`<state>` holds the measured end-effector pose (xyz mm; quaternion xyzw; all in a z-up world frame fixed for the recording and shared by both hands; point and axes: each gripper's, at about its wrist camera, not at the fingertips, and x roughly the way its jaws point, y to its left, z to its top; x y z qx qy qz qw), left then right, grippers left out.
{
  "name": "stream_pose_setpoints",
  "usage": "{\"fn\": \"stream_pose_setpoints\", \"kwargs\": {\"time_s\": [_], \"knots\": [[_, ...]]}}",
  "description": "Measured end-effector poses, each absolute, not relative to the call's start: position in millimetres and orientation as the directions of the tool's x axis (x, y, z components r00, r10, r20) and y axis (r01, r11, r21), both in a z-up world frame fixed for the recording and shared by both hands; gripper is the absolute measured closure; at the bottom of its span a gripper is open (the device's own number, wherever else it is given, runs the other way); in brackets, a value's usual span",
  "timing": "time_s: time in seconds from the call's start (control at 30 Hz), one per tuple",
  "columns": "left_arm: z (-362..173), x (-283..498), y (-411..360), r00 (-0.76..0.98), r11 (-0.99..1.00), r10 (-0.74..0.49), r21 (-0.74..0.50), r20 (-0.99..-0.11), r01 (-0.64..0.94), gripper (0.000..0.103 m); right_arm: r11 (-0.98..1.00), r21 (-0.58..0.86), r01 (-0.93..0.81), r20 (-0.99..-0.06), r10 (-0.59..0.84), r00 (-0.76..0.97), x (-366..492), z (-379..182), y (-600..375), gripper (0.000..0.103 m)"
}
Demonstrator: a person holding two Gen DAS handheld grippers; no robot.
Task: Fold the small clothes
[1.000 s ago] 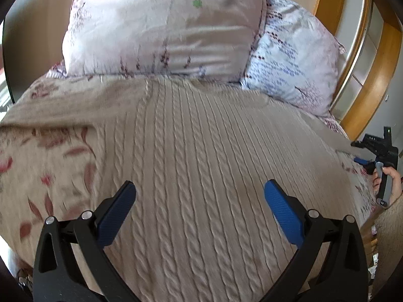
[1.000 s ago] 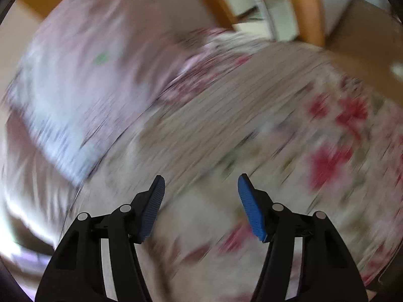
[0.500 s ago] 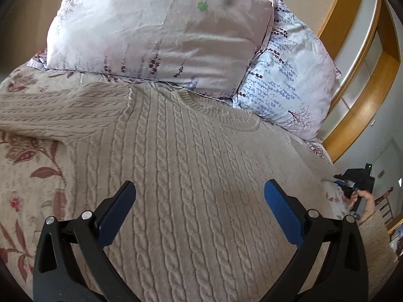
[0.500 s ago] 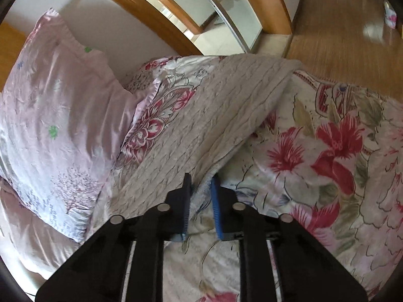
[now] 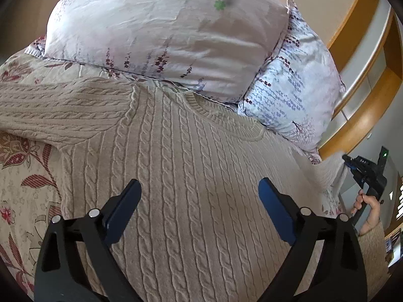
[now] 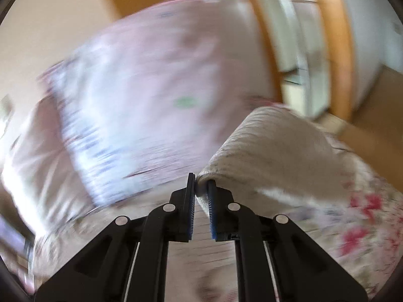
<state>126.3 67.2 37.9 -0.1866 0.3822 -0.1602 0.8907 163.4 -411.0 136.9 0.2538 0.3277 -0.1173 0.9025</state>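
Knitwear fills most of what we see past our left claw (image 5: 199, 202): a beige cable-knit sweater (image 5: 191, 166) lies flat on the floral bedspread (image 5: 22, 183), directly under and ahead of the released, wide-spread blue fingers (image 5: 124, 206). Its long axis runs from the claw forward, collar (image 5: 221, 117) pointing away toward the pillows. One sleeve (image 5: 58, 108) stretches out flat to the left of the claw, its cables running sideways, while the body's cables run straight ahead in raised, rope-like ribs. The collar is a ribbed, curved band. Beyond it a pale pink pillow (image 5: 163, 27) with small purple sprigs and a green flower leans ahead of the claw; a pale blue printed pillow (image 5: 294, 85) sits ahead and to the right, smooth and slightly creased. Far right of the left claw, our right claw (image 5: 348, 162) holds the other sleeve's end lifted off the bed; small white characters on its black body are too small to read.

From the right claw (image 6: 201, 185), the view is blurred. The fingers are clenched on a fold of the sweater (image 6: 267, 151), which humps up just ahead and to the right of the tips. The bedspread (image 6: 365, 221) lies right of the claw, the pillows (image 6: 141, 95) ahead and left.
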Motion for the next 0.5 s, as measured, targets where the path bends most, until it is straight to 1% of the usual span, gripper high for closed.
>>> {"fn": "stream_pose_setpoints", "kwargs": {"time_s": [0.1,0.13,0.2,0.27,0.33,0.4,0.43,0.5], "knots": [[37.8,127.3,69.8,0.655,0.876,-0.431,-0.462,-0.621,0.138,0.013,0.898,0.383,0.215,-0.654,0.100,0.750,177.8,135.7,-351.3,0.093],[37.8,127.0,70.6,0.656,0.876,-0.431,-0.463,-0.620,0.137,0.013,0.911,0.381,0.157,-0.672,0.157,0.724,182.8,128.2,-326.6,0.093],[37.7,126.9,71.1,0.656,0.875,-0.432,-0.465,-0.619,0.137,0.013,0.922,0.375,0.098,-0.710,0.217,0.670,184.9,112.4,-295.3,0.093],[37.1,126.9,71.1,0.651,0.869,-0.441,-0.475,-0.618,0.139,0.013,0.927,0.368,0.063,-0.761,0.262,0.594,187.8,89.6,-267.3,0.093],[36.2,127.1,71.2,0.645,0.864,-0.450,-0.482,-0.617,0.142,0.013,0.934,0.352,0.053,-0.798,0.270,0.539,188.9,68.8,-252.0,0.093],[36.0,126.5,71.0,0.641,0.861,-0.458,-0.488,-0.616,0.146,0.013,0.929,0.366,0.062,-0.806,0.283,0.519,184.1,62.4,-249.9,0.091],[35.9,126.1,71.1,0.640,0.858,-0.463,-0.491,-0.614,0.150,0.013,0.918,0.390,0.076,-0.802,0.298,0.517,182.9,62.0,-253.5,0.088],[35.7,126.2,71.5,0.638,0.854,-0.470,-0.497,-0.610,0.154,0.013,0.877,0.469,0.108,-0.776,0.351,0.525,180.2,66.9,-266.4,0.063]]}}
